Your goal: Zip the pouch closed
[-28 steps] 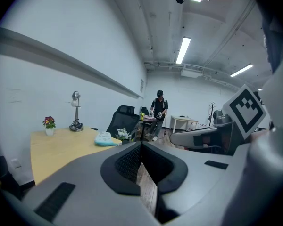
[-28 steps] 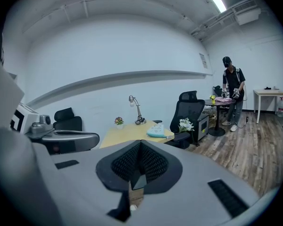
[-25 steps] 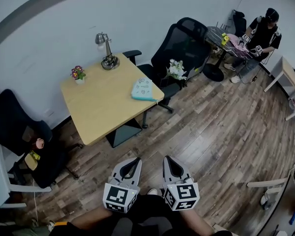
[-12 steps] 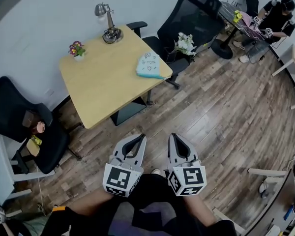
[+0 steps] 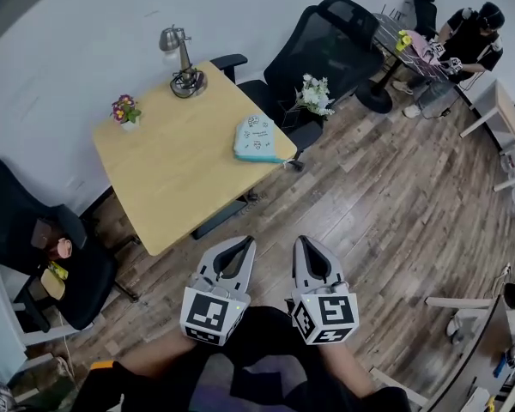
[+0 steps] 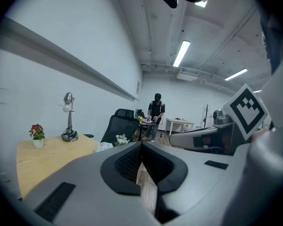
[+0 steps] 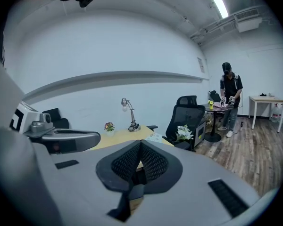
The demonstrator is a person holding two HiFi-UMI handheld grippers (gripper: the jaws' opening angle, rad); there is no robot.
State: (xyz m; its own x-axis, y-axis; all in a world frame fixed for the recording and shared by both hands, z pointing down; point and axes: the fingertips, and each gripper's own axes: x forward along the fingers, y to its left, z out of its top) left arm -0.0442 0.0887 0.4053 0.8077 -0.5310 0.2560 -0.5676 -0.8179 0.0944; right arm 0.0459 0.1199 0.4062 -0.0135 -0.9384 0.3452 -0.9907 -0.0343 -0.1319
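Pouch lies flat on the table, close to its right edge. I have both grippers off the table, above the floor just past its near edge and well apart from the pouch. My left gripper has its jaws together on nothing; my right gripper is likewise closed and empty. A lamp stands at the table's far corner.

surface: wooden table | on it: lamp, flower pot, pouch
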